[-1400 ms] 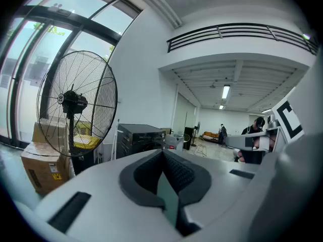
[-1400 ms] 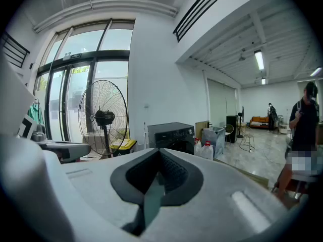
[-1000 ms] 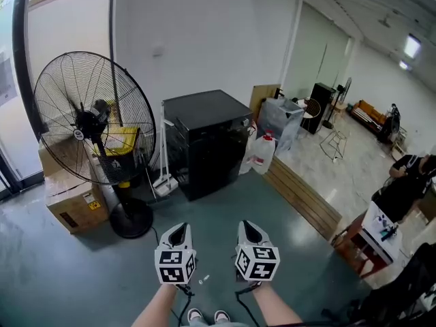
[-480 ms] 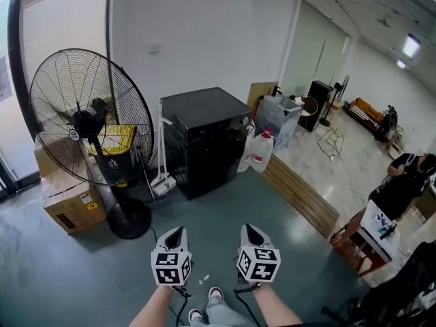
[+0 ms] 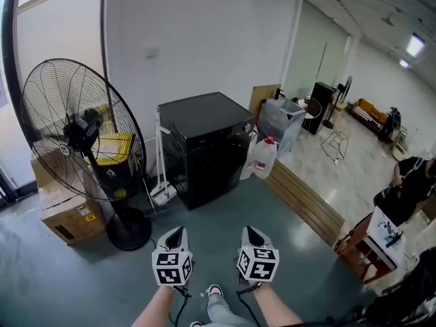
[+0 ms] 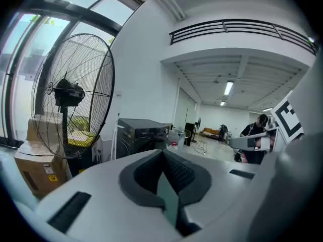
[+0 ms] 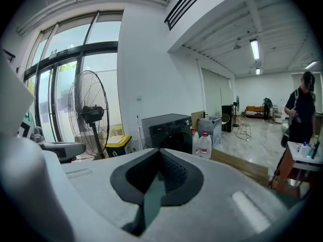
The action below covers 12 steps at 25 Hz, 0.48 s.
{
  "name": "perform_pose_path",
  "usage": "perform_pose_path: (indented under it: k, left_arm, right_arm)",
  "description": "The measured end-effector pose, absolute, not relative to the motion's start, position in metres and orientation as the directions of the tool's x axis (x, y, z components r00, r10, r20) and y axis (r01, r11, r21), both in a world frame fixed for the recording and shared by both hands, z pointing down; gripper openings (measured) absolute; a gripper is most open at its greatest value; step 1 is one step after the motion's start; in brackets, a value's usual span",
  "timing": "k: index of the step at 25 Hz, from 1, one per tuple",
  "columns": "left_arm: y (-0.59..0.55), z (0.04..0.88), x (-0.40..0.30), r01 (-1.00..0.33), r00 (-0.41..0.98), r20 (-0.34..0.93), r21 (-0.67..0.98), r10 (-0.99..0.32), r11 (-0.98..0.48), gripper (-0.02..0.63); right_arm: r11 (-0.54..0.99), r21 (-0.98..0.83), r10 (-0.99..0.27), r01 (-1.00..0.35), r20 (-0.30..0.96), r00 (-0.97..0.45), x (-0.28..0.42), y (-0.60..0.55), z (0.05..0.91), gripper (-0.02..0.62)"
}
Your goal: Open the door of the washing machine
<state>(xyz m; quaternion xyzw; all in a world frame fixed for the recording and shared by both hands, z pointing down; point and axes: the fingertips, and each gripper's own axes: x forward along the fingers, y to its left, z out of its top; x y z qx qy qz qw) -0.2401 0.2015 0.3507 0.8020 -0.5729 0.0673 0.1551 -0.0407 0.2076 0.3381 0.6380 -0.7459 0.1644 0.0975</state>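
Washing machine (image 5: 204,125): a black cabinet, standing on the floor against the white wall at 12 o'clock from the grippers and well apart from them. It is judged heavy and rigid; no shifting of the cabinet under a pull is expected. Its dark front face (image 5: 208,165) is judged glossy and slippery, so a flat pinch there is not advised. The door is judged stiff at the latch and free once released; its outline and handle are too small to be made out. Hold is best taken at the handle or recess on the door's edge away from the hinge, to be confirmed at closer range. 1 pedestal fan (image 5: 82,131) is noted at 10 o'clock, near the machine's side. 2 grippers are recorded low in the head view: left gripper (image 5: 174,240) and right gripper (image 5: 251,237), each with jaws fully together and nothing between them. Opening will be required before any hold.
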Motion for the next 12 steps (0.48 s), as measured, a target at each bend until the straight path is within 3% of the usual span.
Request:
perform_pose_path:
  k: [12]
  left_arm:
    - [0.065,0.343,-0.194,-0.959,0.277,0.286,0.139,-0.917,-0.247,-0.005]
  right_arm:
    - [0.172,-0.159,-0.909,-0.972,0.356,-0.219,0.008,0.06,0.336,-0.002]
